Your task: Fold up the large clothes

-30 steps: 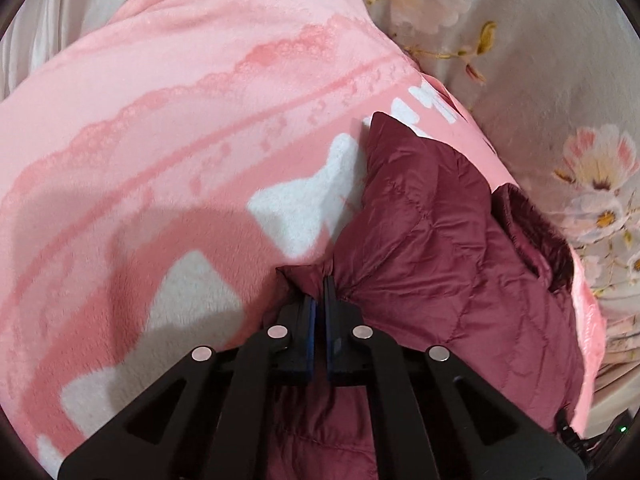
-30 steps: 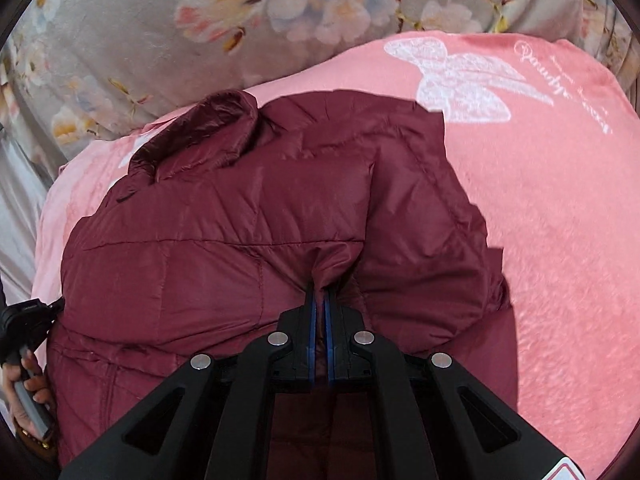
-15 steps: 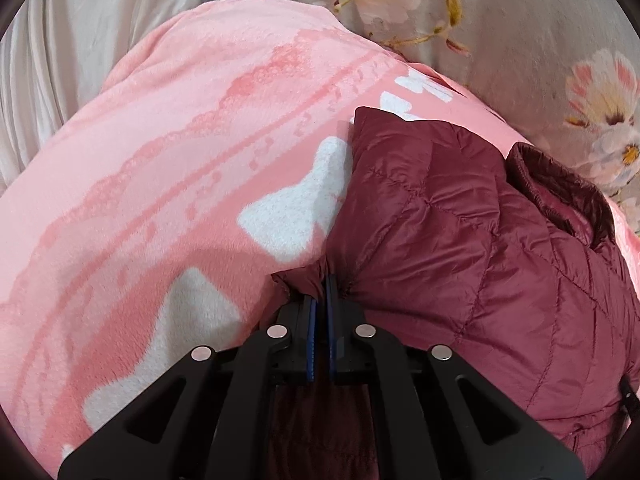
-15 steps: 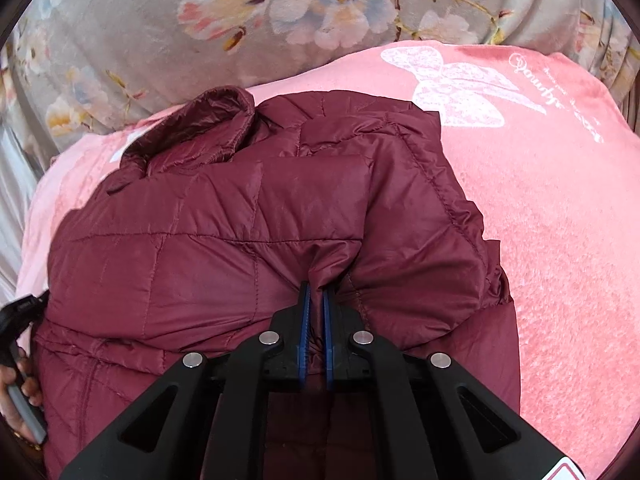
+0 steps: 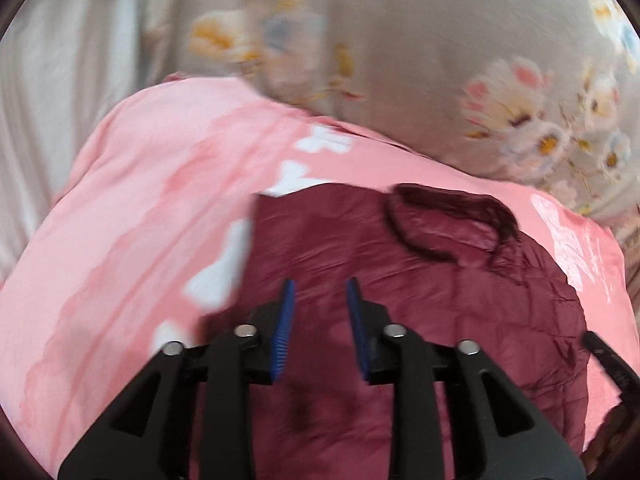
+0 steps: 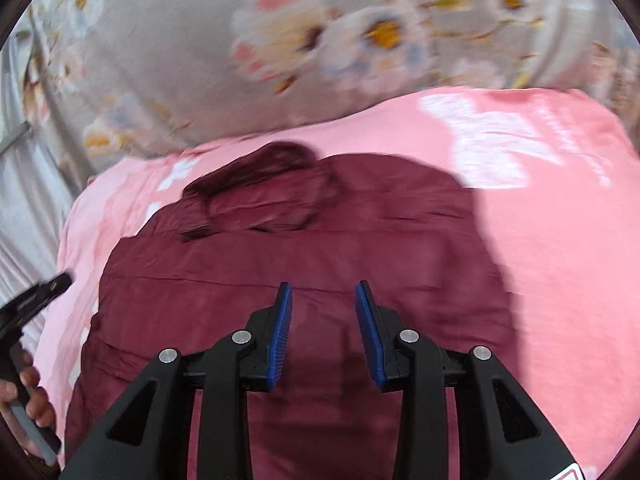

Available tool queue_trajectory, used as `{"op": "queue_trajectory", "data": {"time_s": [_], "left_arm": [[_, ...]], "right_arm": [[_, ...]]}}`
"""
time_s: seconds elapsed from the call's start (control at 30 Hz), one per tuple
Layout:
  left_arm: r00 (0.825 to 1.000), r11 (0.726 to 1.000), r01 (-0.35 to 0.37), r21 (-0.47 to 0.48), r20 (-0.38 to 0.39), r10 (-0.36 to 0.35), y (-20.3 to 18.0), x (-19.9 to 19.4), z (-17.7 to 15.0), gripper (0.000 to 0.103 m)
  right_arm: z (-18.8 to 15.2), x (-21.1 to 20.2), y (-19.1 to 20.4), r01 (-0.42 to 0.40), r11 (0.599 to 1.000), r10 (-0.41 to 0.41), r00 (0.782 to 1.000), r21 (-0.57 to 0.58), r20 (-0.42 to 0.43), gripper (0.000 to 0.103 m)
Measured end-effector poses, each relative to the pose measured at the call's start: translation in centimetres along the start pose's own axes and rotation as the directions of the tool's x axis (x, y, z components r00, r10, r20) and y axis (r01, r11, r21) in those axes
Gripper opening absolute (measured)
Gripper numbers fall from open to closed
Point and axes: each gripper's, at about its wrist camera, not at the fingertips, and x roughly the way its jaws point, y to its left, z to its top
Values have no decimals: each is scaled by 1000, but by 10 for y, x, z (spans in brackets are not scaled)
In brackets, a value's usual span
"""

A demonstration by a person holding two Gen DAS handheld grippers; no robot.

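A dark red quilted jacket (image 5: 420,292) lies folded flat on a pink blanket (image 5: 140,208), collar (image 5: 452,220) at the far end. My left gripper (image 5: 320,292) is open and empty, raised above the jacket's near left part. In the right wrist view the jacket (image 6: 320,264) fills the middle, its collar (image 6: 260,184) at the far left. My right gripper (image 6: 323,292) is open and empty above the jacket's near middle. The left gripper's body (image 6: 28,304) and the hand holding it show at the left edge. Both views are motion-blurred.
A grey floral bedsheet (image 5: 400,60) lies beyond the pink blanket, also in the right wrist view (image 6: 320,40). White fabric (image 5: 60,80) runs along the far left. The pink blanket (image 6: 560,240) stretches out to the right of the jacket.
Both grippers were shut on pinches of the jacket. They have opened, let go and lifted back. The jacket now lies flat on the blanket.
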Motion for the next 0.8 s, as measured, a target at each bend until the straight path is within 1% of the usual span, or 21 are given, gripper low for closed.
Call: {"op": "queue_trajectory", "data": {"time_s": [0.07, 0.1, 0.13, 0.2, 0.27, 0.33, 0.5, 0.63, 0.8], "left_arm": [[998, 999, 31, 31, -53, -30, -26, 23, 4, 29], [996, 999, 26, 43, -83, -22, -37, 36, 2, 29], [993, 998, 28, 57, -114, -21, -46, 49, -2, 29], [987, 997, 31, 69, -161, -19, -55, 67, -17, 29], [981, 996, 40, 77, -191, -25, -57, 79, -36, 29], [986, 993, 23, 114, -166, -3, -59, 83, -52, 29], [993, 989, 10, 145, -118, 7, -59, 80, -70, 29], [994, 986, -13, 168, -105, 31, -62, 79, -73, 29], [994, 981, -38, 192, -95, 57, -66, 82, -73, 29]], "right_arm": [[5, 23, 20, -3, 1000, 2, 999, -31, -33, 34], [5, 32, 26, -10, 999, 8, 999, -39, -53, 34], [2, 40, 32, -19, 999, 16, 997, -45, -73, 31], [-12, 53, 43, -59, 996, 51, 991, -61, -123, 31], [-28, 55, 50, -85, 992, 72, 988, -93, -135, 31], [-46, 57, 58, -60, 985, 41, 992, -159, -119, 31], [-57, 60, 59, -38, 985, 21, 995, -168, -101, 30], [-59, 61, 63, -11, 981, -6, 996, -195, -88, 30], [-59, 60, 57, -30, 984, 15, 996, -174, -90, 30]]}}
